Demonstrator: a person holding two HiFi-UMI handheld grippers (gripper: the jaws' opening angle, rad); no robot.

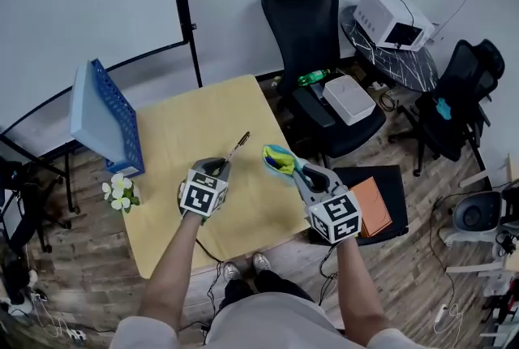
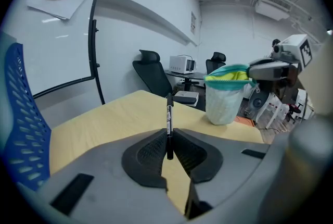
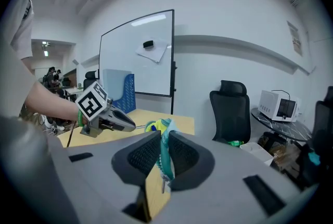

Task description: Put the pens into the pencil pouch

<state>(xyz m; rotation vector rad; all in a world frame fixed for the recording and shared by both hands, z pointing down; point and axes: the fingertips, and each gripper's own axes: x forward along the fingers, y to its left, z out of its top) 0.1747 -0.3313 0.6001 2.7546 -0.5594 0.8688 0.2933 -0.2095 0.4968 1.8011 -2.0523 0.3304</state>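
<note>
While the yellow table (image 1: 182, 136) in the middle of the head view serves as the work surface, both task things are held above it so that one can go into the other. The pouch (image 1: 280, 160), right of centre, is pinched by its teal zip edge in the clenched right gripper (image 1: 297, 170), probably so that its mouth stays open and faces up. Whether its bottom rests on the table I cannot tell. The pen (image 1: 238, 146), just left of the pouch and apart from it, is clamped near its lower end in the left gripper (image 1: 220, 168), leaving most of its length free to lead into the opening. Both forearms reach up from the bottom of the frame. Each gripper tilts a little downward, and the two angle toward each other.
</note>
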